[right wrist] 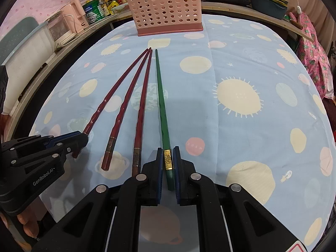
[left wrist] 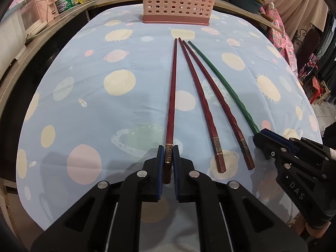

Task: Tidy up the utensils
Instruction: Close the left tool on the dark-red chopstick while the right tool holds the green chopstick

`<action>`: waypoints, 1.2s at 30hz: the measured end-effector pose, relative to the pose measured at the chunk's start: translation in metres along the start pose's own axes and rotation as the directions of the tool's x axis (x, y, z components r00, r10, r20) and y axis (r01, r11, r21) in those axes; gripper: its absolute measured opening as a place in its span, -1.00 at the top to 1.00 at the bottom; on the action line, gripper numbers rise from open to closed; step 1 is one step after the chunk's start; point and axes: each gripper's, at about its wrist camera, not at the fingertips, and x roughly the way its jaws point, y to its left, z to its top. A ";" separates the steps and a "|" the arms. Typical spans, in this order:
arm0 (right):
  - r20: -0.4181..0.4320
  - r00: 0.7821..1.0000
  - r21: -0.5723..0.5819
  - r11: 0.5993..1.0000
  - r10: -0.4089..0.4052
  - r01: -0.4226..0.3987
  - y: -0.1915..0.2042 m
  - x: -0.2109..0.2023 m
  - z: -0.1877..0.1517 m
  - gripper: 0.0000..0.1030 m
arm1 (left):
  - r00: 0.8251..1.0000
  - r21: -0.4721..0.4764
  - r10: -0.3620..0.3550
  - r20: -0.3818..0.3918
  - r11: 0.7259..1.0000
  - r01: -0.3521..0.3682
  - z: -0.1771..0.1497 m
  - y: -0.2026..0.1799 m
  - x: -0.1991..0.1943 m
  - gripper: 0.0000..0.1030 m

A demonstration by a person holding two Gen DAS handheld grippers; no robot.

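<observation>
Even indoor light; soft shadows fall on the pale blue planet-print tablecloth [left wrist: 130, 113] beneath the near grippers. Sharp centre; strong fisheye curvature, dark vignetted corners.

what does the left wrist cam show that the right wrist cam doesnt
Only the left wrist view: the left gripper from behind, shut on the leftmost red chopstick at its metal band.

Only the right wrist view: the right gripper from behind, shut on the green chopstick at its gold band, and a large sun print on the cloth.

Both: four chopsticks fanned on the blue planet cloth, two red ones lying free, and the pink perforated holder at the far end.
</observation>
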 end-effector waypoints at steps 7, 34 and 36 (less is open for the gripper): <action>0.003 1.000 0.004 1.000 0.006 -0.006 -0.001 -0.003 0.001 0.84 | 1.000 -0.017 -0.016 -0.015 1.000 0.016 0.000 0.002 -0.002 0.86; 0.273 0.961 0.041 0.998 0.036 -0.049 -0.023 -0.094 0.082 0.99 | 0.968 -0.122 -0.057 0.246 0.988 0.089 0.069 0.032 -0.108 0.86; 0.253 0.967 0.035 0.998 0.039 -0.050 -0.025 -0.088 0.085 0.99 | 0.965 -0.118 -0.049 0.259 0.990 0.081 0.072 0.033 -0.110 0.86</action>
